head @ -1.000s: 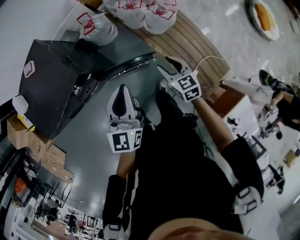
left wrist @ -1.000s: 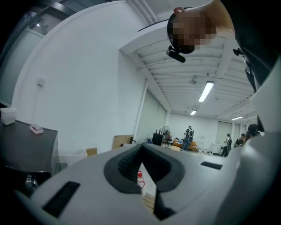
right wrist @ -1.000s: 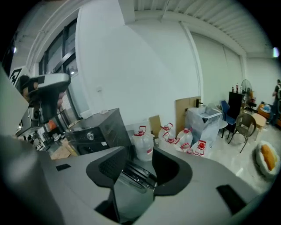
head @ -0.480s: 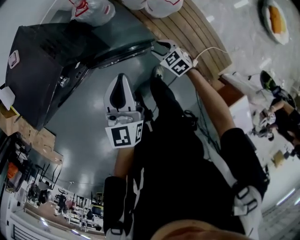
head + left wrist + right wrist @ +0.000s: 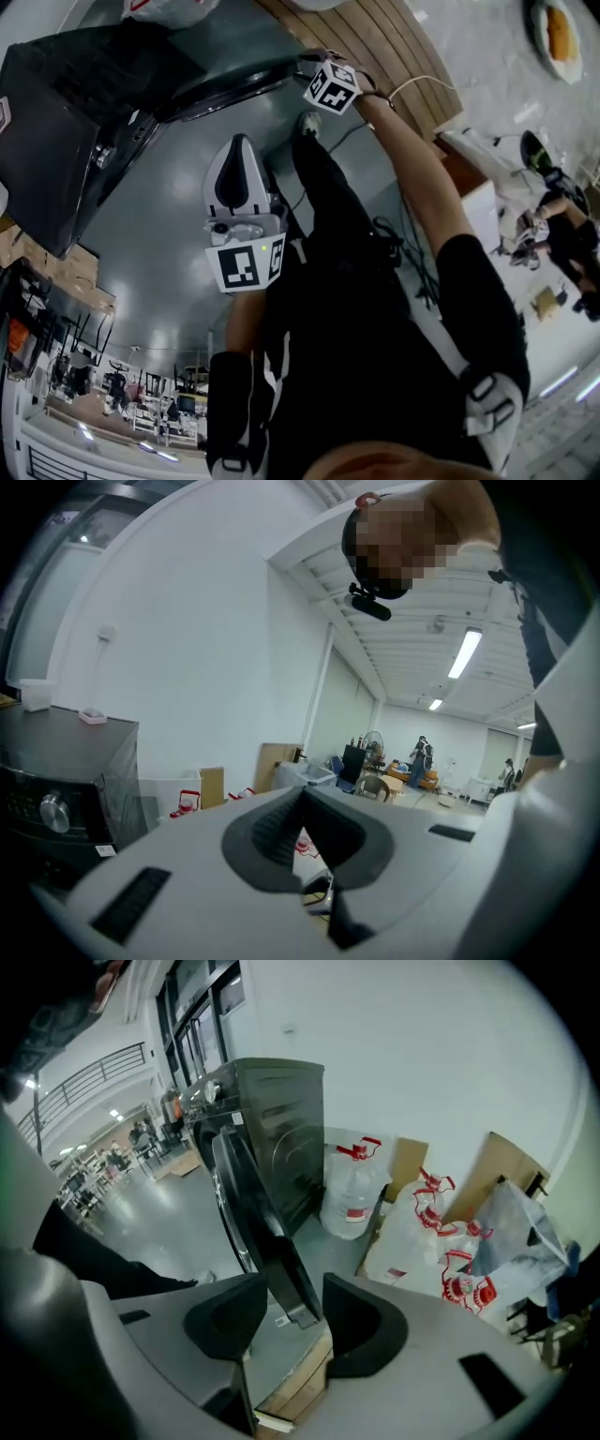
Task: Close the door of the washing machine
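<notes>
The black washing machine (image 5: 66, 122) stands at the upper left of the head view, its round door (image 5: 234, 84) swung out toward me. My right gripper (image 5: 312, 58) is up at the door's free edge. In the right gripper view the door (image 5: 248, 1204) edge sits in the gap of the right gripper (image 5: 295, 1302), whose jaws stand apart; whether they touch it I cannot tell. My left gripper (image 5: 239, 155) hangs lower over the grey floor, away from the machine, shut on nothing. The left gripper (image 5: 302, 803) sees the machine's dial panel (image 5: 52, 808) at its left.
Water jugs (image 5: 352, 1194) and white bags with red print (image 5: 422, 1241) lie beside the machine against the wall. A wooden pallet (image 5: 375, 47) lies under the right arm. My leg and shoe (image 5: 323, 178) stand just below the door.
The right gripper has travelled up and left to the door's free edge. The left gripper has stayed about where it was. The head view has shifted down the machine.
</notes>
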Demonstrator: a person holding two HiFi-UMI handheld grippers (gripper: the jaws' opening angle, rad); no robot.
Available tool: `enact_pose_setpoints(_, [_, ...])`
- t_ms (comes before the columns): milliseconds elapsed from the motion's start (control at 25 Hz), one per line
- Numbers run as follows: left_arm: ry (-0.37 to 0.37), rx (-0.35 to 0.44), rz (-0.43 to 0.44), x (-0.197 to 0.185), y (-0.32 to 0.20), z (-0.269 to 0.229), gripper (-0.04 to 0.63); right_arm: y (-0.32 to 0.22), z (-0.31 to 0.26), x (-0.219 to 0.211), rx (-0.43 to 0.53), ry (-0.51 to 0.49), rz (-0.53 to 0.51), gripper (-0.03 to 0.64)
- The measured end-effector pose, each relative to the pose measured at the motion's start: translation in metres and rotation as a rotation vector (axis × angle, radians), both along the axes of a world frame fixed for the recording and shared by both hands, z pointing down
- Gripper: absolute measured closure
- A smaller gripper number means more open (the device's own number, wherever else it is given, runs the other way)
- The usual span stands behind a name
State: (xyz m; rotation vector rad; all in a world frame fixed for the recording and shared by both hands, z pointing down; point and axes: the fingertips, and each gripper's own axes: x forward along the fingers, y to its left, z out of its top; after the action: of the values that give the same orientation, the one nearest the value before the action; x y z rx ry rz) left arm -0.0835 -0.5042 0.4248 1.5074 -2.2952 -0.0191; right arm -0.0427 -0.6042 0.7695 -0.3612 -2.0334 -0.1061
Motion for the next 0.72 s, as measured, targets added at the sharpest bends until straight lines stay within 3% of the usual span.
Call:
enact_pose_setpoints(520, [0.021,-0.005,-0.009,0.005,0.016,0.011,0.589,0.006,0.037,-0.019,0.057,0.016,-0.165,0.446])
enact_pose_setpoints(720, [0.024,-0.011,-0.018,0.005,0.031,0.016,0.589,0.013,0.042,-0.021,0.057,0.010,-0.200,0.497])
